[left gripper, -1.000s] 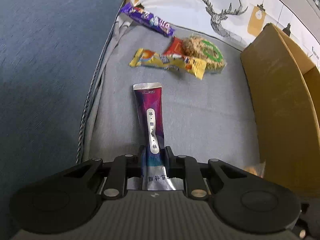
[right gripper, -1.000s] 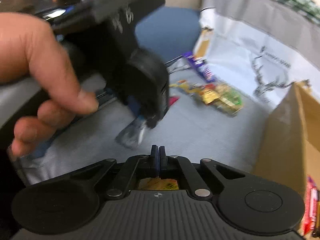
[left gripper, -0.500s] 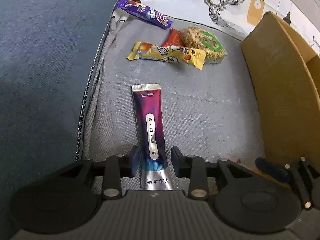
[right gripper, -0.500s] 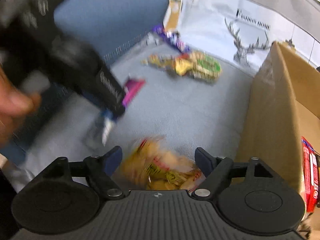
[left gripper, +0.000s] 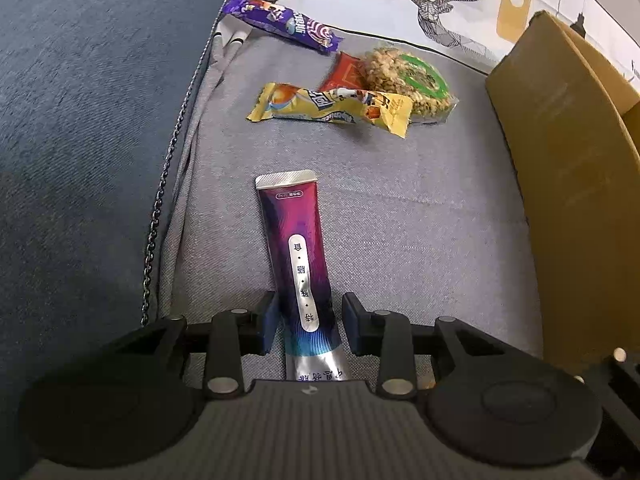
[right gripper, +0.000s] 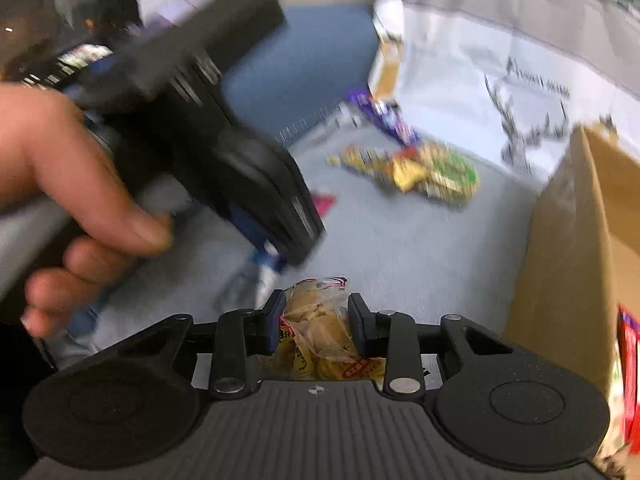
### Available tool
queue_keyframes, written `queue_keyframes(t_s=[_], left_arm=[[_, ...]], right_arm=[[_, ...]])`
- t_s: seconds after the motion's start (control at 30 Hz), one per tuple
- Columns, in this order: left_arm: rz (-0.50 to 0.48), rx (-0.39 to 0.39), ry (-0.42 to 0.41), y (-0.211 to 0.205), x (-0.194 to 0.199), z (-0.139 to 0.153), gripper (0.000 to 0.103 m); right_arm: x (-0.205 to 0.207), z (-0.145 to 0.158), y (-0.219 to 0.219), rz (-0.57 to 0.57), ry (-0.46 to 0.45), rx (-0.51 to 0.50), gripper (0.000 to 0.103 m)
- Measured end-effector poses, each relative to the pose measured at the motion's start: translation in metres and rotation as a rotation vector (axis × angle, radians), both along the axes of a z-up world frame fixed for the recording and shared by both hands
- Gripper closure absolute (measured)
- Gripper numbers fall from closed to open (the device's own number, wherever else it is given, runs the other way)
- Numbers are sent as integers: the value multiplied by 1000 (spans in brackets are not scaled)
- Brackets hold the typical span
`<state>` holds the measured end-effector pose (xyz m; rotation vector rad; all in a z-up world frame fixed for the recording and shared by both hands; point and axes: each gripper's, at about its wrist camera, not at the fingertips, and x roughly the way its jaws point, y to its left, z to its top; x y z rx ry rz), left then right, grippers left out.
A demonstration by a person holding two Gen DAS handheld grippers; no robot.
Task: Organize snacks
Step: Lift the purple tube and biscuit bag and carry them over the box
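My left claw (left gripper: 308, 322) pointed steeply down at the grey cushion (left gripper: 420, 232), its jaws standing narrowly apart on either side of the purple stick pack (left gripper: 298, 256), which lay flat between them; the pads did not seem to press it (a sliver of gap showed on each side). Ahead of that claw lay the yellow wrapper (left gripper: 332, 108), with the round cereal snack (left gripper: 408, 80) and a red packet (left gripper: 346, 74) just behind it, and the purple bar (left gripper: 284, 22) farther off. The cardboard box (left gripper: 568, 168) stood to the right.

My right claw (right gripper: 316, 320) had just been closing, and its pads squeezed the clear bag of yellow snacks (right gripper: 316, 328) between them. Ahead and to the left, blurred, my left hand (right gripper: 68, 200) gripped the other claw above the stick pack. The box wall rose to the right.
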<state>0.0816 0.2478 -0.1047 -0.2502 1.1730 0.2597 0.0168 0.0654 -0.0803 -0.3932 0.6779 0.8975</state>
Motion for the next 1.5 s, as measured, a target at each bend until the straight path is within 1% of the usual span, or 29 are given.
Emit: queue_keyframes(t_s=[0.07, 0.1, 0.17, 0.2, 0.23, 0.27, 0.3, 0.33, 0.37, 0.4, 0.5, 0.53, 0.63, 0.7, 0.87, 0.97, 1.0, 1.03, 1.07, 1.1, 1.13, 1.23, 1.33, 1.5], left_arm=[[-5, 13, 5, -1, 0, -1, 70], [-8, 21, 5, -1, 0, -1, 74], [-4, 27, 4, 1, -1, -1, 80], [5, 24, 1, 3, -1, 0, 82], [17, 24, -5, 5, -2, 1, 84], [26, 26, -9, 7, -4, 3, 84], [36, 25, -13, 9, -5, 3, 84], [41, 20, -16, 10, -6, 4, 84], [41, 11, -20, 11, -6, 5, 84], [40, 4, -22, 11, -6, 6, 83], [35, -11, -1, 9, -5, 3, 78], [29, -8, 5, 8, -4, 1, 72], [-3, 22, 16, 3, -2, -1, 70], [-12, 36, 16, 1, -2, -2, 70], [-20, 43, 14, 1, -2, -2, 70], [-28, 50, 13, 0, -1, -1, 76], [-30, 53, 13, -1, -1, 0, 79], [-31, 58, 11, -2, 0, 1, 83], [-32, 62, 6, -2, -1, 3, 84], [-31, 65, 0, -3, 0, 4, 85], [-30, 68, -11, -3, -1, 7, 86], [-15, 72, -64, -3, -3, 17, 87], [13, 70, -121, -1, -8, 28, 87], [43, 63, -213, -5, -15, 48, 87]], right_arm=[[-2, 4, -1, 28, 6, 33, 68], [-3, 4, -1, 35, 12, 34, 68], [-1, 0, 0, 35, 28, 11, 67], [1, -4, 1, 27, 56, -10, 67], [6, -6, 2, 10, 74, -23, 63], [9, -8, 2, -13, 83, -32, 57], [11, -7, 1, -29, 88, -32, 39], [11, -6, 0, -38, 91, -25, 25], [13, -5, -1, -45, 97, -17, 22], [14, -5, -1, -43, 109, -16, 21], [17, -12, 1, -31, 143, -51, 17], [18, -16, 2, -24, 149, -72, 16], [11, -20, 5, -2, 123, -114, 13], [8, -25, 8, 16, 92, -152, 13], [2, -22, 8, 48, 84, -156, 13], [-2, -27, 10, 65, 47, -201, 16], [-4, -26, 9, 73, 32, -201, 20], [-6, -24, 9, 75, 23, -197, 30], [-6, -22, 8, 82, 29, -186, 45], [-5, -20, 8, 75, 36, -180, 51], [-3, -17, 6, 67, 34, -166, 53], [0, -7, -1, 41, 20, -120, 55], [2, 10, -12, -2, -14, -53, 55], [5, 42, -41, -91, -74, 94, 55]])
